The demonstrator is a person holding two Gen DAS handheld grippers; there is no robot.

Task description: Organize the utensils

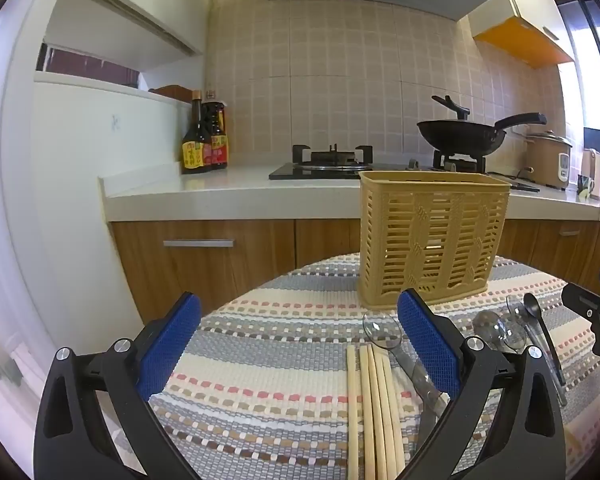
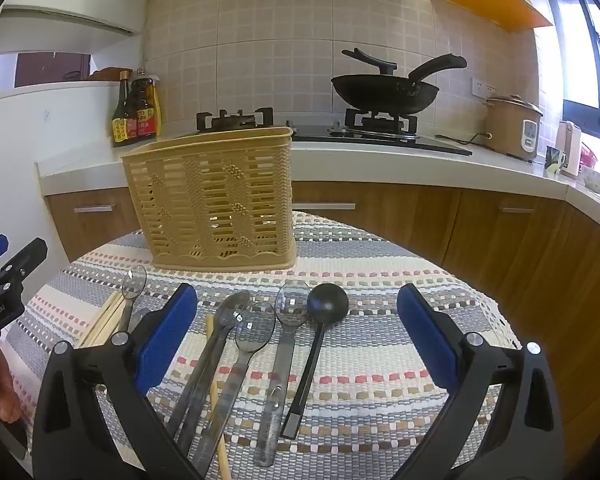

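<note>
Left gripper (image 1: 298,354) hung over the striped table mat (image 1: 260,392), fingers spread wide, holding nothing. Bundle of wooden chopsticks (image 1: 370,408) lay flat between its fingers, toward the right one, probably lined up as the first grab. A clear plastic spoon (image 1: 382,334) lay touching the chopsticks' right side, its handle running under the right finger.

The yellow slotted utensil basket (image 2: 216,200) stood upright at the mat's far edge, apparently empty, so nothing looked sorted yet.

Right gripper (image 2: 298,354) also stood wide open and empty, above a row of spoons lying handles toward the camera: grey spoon (image 2: 232,310), clear spoon (image 2: 256,328), another clear spoon (image 2: 292,304), then black ladle-shaped spoon (image 2: 327,303). One stray chopstick (image 2: 216,396) lay among the handles. Bowls pointed at the basket, likely for easy pickup.
</note>
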